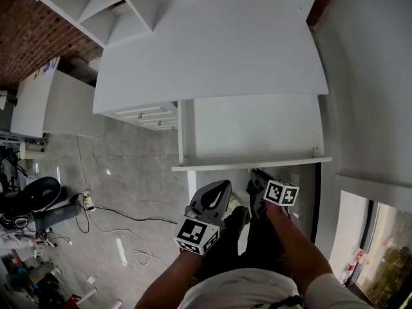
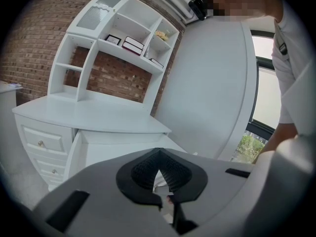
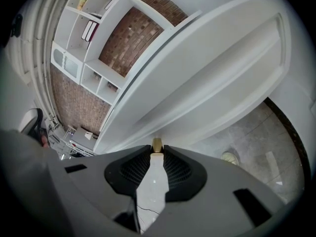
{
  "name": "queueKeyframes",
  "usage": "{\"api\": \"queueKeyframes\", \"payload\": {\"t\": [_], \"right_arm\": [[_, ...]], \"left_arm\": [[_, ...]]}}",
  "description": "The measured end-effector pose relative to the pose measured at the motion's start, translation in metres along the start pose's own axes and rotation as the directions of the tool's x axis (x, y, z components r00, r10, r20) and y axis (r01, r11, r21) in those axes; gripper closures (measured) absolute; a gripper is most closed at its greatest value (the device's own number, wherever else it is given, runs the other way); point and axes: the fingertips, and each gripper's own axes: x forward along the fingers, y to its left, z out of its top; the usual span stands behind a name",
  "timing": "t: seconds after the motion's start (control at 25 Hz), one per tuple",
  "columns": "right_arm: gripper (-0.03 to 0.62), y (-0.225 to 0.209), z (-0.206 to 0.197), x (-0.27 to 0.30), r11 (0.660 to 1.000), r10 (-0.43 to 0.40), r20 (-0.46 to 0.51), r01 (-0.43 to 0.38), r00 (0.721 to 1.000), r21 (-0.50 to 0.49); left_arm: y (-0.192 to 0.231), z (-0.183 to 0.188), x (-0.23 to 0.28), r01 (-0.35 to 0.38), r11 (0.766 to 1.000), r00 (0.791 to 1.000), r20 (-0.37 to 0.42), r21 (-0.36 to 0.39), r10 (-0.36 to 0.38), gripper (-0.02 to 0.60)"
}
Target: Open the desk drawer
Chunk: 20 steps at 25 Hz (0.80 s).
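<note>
The white desk [image 1: 212, 50] has its wide drawer [image 1: 251, 165] pulled out toward me, with the bare white inside showing. My right gripper [image 1: 257, 177] is at the drawer's front edge. In the right gripper view the drawer front [image 3: 212, 78] fills the picture, and the right gripper [image 3: 157, 151] is shut on the drawer's knob [image 3: 154, 181], whose brass stem [image 3: 156, 144] sits between the pads. My left gripper [image 1: 221, 188] hovers just left of it below the drawer front. It is shut with nothing in it [image 2: 158, 154]. The open drawer [image 2: 118, 144] lies ahead of it.
A stack of small side drawers [image 1: 147, 116] sits under the desk's left end. A white shelf hutch [image 2: 118, 38] stands on the desk against a brick wall. Cables [image 1: 116, 227] trail on the grey floor. A white wall and a window [image 1: 380, 243] close the right side.
</note>
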Motion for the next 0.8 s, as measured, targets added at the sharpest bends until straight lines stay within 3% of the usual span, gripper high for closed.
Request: {"api": "queueKeyframes", "payload": {"t": [0.32,0.56,0.8], "right_arm": [[0.527,0.016,-0.016,-0.028,1.0,0.002,-0.06,-0.004,0.998,-0.029],[0.543,0.073,0.009,-0.056,0.983,0.107,-0.069,-0.116,0.992,-0.145],[0.551,0.141,0.052,-0.08,0.935,0.202,-0.053,-0.209,0.978,-0.285]], "left_arm": [[-0.008,0.006,-0.004,0.006,1.0,1.0,0.024,-0.002,-0.006,0.569],[-0.019,0.026,-0.003,0.014,1.0,0.999,0.045,0.004,-0.014,0.569],[-0.025,0.056,-0.005,0.01,1.0,0.998,0.063,0.0,-0.01,0.569]]}}
